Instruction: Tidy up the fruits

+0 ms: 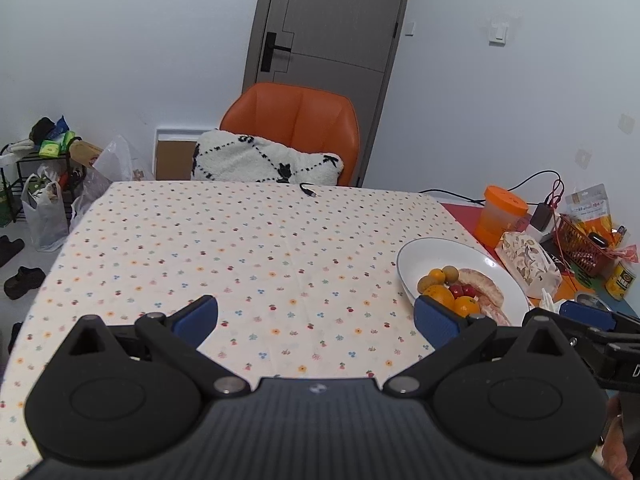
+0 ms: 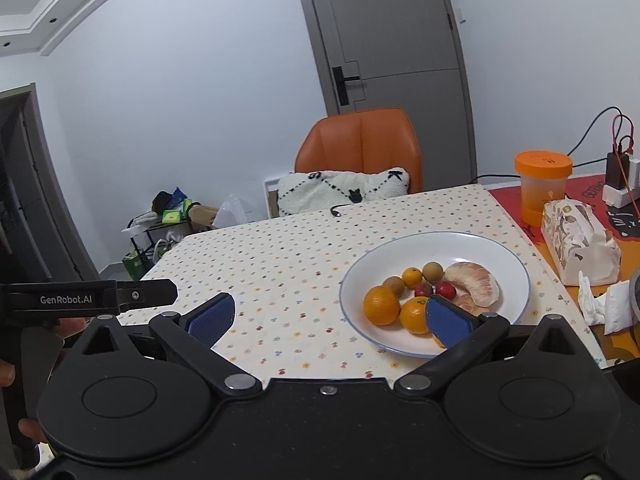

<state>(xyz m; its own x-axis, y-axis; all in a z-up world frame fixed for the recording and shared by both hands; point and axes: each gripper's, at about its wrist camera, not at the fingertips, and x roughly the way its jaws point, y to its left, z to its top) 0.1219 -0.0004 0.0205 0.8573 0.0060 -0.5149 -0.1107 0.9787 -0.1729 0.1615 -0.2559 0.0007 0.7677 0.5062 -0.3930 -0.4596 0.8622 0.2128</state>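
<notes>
Both fisheye views sit low over the worktop (image 1: 248, 248), each looking forward between its own spread fingers (image 1: 198, 318) toward the orange chair (image 1: 296, 120) and grey door (image 1: 332, 16). The left camera faces bare cloth, with the white plate (image 1: 432, 250) at its right edge. The right camera sits nearer that plate (image 2: 476, 242). Both share the orange cup (image 2: 542, 186).

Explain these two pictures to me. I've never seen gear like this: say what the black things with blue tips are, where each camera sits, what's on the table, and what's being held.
They are two handheld grippers, one in each of a person's hands, each with a camera looking along its blue-padded fingers. One picture is from the left gripper, the other from the right gripper. Both are open and hold nothing. On the flowered tablecloth stands a white plate with oranges, small brown and red fruits and pomelo segments. Beside it are a tissue pack and an orange-lidded cup.
</notes>
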